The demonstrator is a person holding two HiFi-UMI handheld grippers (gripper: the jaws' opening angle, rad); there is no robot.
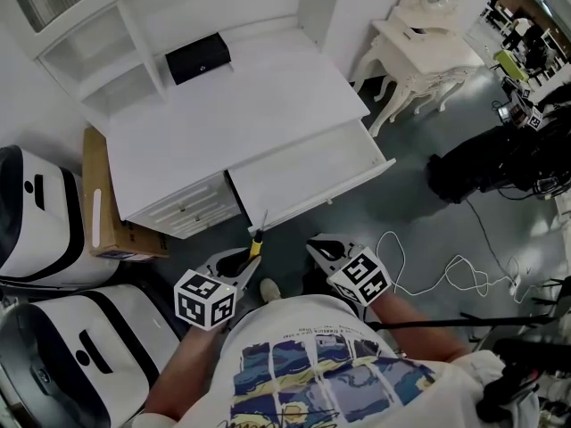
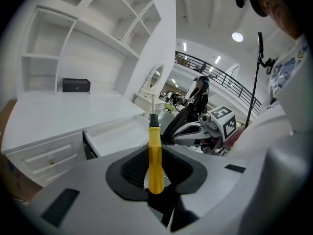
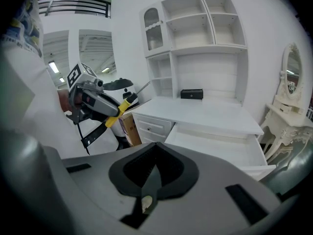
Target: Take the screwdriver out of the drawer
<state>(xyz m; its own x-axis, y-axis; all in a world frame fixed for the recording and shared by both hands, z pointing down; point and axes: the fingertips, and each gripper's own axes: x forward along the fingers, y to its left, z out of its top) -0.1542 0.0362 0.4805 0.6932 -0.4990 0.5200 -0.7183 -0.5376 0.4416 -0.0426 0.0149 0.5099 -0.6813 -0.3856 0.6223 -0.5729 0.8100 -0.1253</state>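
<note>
My left gripper is shut on a yellow-handled screwdriver. It holds the tool in front of the open white drawer, outside it, with the thin metal shaft pointing toward the drawer's front edge. In the left gripper view the yellow handle of the screwdriver stands upright between the pads of the left gripper. My right gripper hangs beside it, shut and empty. In the right gripper view the right gripper has its jaws pressed together, and the screwdriver shows at the left. The drawer looks empty.
A black box sits on the white desk under the shelves. A cardboard box leans at the desk's left. A white vanity table stands at the right. A white cable lies on the grey floor.
</note>
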